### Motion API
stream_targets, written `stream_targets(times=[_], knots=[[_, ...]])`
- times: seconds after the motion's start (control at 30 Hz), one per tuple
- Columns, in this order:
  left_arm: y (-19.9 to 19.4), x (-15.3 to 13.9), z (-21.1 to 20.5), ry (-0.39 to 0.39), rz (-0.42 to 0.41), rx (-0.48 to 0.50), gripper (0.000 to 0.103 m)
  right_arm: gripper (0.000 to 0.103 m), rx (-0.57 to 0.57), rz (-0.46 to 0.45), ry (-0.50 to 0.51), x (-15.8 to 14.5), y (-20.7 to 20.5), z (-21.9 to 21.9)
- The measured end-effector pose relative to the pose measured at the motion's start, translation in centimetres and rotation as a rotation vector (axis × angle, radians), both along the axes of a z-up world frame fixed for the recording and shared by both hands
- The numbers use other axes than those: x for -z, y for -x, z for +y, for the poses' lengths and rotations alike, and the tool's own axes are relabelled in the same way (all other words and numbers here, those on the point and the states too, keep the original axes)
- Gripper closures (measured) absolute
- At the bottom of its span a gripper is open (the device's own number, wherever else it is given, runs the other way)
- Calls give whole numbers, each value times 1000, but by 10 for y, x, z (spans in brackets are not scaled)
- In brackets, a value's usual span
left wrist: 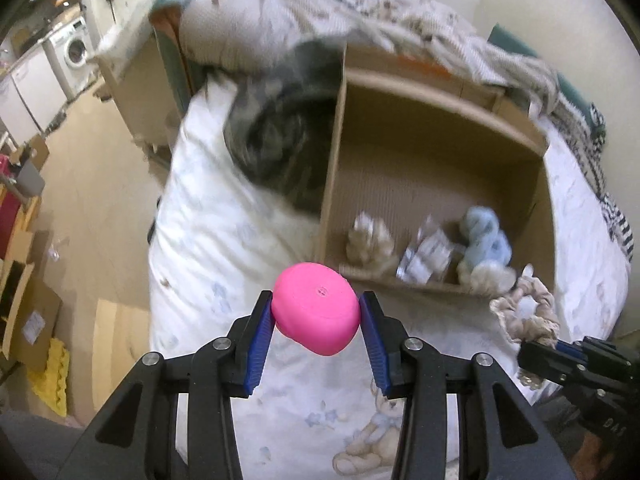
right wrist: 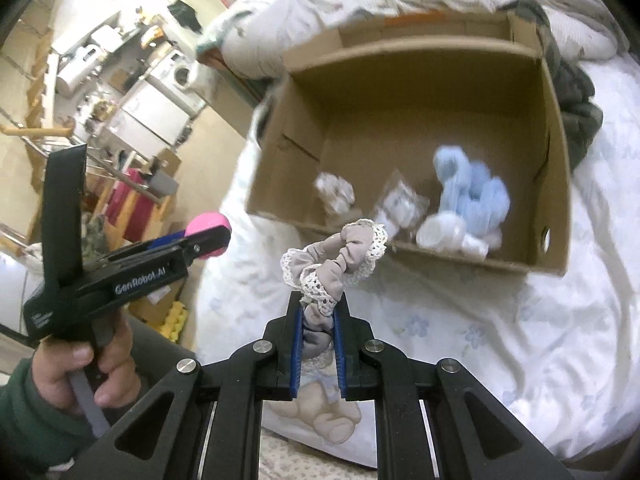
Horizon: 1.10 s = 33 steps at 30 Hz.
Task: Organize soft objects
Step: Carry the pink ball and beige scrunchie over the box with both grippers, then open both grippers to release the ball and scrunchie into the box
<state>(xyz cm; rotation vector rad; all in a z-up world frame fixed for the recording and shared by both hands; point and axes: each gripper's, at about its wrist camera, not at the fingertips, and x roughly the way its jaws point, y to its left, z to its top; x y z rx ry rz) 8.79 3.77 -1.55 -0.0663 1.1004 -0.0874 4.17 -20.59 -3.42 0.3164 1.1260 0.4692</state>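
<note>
Left gripper [left wrist: 316,322] clenched on squashy rounded pink foam ball [left wrist: 316,312]; right gripper [right wrist: 318,326] pinching limp, light beige lace-trimmed fabric scrunchie [right wrist: 334,258], both above bed near open brown cardboard box [right wrist: 556,200]. Likely best held mid-body, gently.

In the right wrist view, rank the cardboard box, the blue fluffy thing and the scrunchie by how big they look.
1. cardboard box
2. and 3. blue fluffy thing and scrunchie look similar; the scrunchie is nearer the camera, so I won't rank them.
</note>
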Motion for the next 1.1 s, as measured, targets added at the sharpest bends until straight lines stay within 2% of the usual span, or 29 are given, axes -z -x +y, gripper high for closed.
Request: stream_targets(times=[0.27,0.37,0.5,0.67,0.93,1.03,1.1], knots=[[-21,-40,-14,8,-94,43,64,88,53,-157,-24,-49,-7,-32],[-28,-44,-21,-12,-123,66,64,88,104,-205,-32,-56,-16,-45],[-41,-38,-30,-17,-136,95,64,88,184,-232,-37,-50,-25,-61],[-49,-14,-32,-2,-133,105,64,88,289,-167,-38,-30,-34,-81],[-65,15,-41,33,-95,111,64,88,361,-57,48,1,-46,-87],[-68,23,-49,60,-68,140,64,88,383,-18,60,11,-51,-90],[-68,25,-56,49,-74,165,64,88,381,-3,71,16,-54,-88]])
